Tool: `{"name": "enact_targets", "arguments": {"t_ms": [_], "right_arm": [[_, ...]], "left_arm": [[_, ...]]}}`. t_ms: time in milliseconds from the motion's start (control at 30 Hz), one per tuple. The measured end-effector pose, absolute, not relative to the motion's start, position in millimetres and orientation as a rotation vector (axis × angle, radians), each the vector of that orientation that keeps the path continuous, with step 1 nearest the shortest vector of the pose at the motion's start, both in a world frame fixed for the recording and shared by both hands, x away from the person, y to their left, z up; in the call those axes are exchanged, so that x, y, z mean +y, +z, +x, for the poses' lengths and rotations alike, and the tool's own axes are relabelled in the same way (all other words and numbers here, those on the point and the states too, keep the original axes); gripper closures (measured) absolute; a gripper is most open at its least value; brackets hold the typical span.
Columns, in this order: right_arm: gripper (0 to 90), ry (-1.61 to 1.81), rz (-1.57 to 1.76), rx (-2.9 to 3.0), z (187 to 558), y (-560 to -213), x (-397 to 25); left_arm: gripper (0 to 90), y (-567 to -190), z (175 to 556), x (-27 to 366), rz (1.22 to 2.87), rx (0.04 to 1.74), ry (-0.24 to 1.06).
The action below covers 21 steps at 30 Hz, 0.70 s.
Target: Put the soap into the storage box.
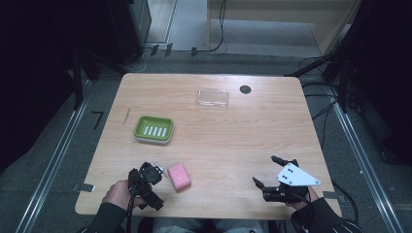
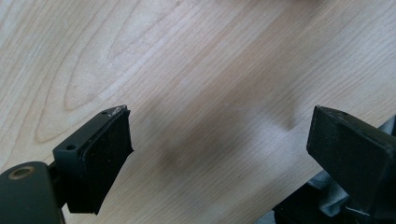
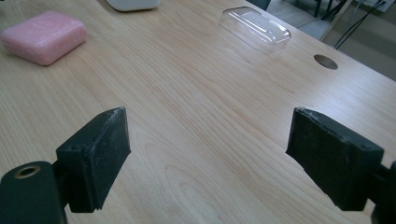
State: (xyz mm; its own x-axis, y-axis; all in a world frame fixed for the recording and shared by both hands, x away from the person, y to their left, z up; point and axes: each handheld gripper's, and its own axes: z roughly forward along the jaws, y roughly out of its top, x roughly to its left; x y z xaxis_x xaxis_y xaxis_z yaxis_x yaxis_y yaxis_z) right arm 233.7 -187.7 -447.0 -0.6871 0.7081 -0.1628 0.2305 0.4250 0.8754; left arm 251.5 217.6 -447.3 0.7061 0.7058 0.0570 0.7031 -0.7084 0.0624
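High view: wooden tabletop point(image 1: 228, 131). Left tool point(image 1: 154, 173) sits near the front-left edge, held by a hand point(image 1: 118, 193), tips pointing at the pink soap bar point(image 1: 179, 176), which lies flat just beside the tool; contact can't be told from here. Right tool point(image 1: 268, 171) near the front-right edge, well apart from the soap, jaws spread, nothing between them, grey 3-cornered plate on top. Green soap dish point(image 1: 154, 129) with white slotted insert sits behind the soap, toward the left middle. Clear plastic lid point(image 1: 213, 97) lies farther back near the centre, a dark round hole point(image 1: 245, 89) just to its right.

Left gripper view: left tool point(image 2: 219, 135), 2 black jaws spread wide, bare wood grain between them, a soft shadow on the tabletop point(image 2: 187, 70). Nothing pinched.

Right gripper view: right tool point(image 3: 208, 128), 2 black jaws spread wide over bare tabletop point(image 3: 196, 107), nothing held. Pink soap bar point(image 3: 44, 36) lies far off at upper left, resting flat. White underside of the dish point(image 3: 133, 4) at the top edge. Clear lid point(image 3: 254, 28) at upper centre, dark hole point(image 3: 325, 61) to its right.
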Motion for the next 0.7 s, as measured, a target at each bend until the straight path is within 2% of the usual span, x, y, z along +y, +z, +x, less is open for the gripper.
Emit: {"name": "enact_targets", "arguments": {"t_ms": [700], "right_arm": [[13.8,1.207,0.789,2.173,233.3,-446.8,-186.1]], "left_arm": [[7.0,-442.9,250.5,206.2,2.889,1.126,0.098]]}}
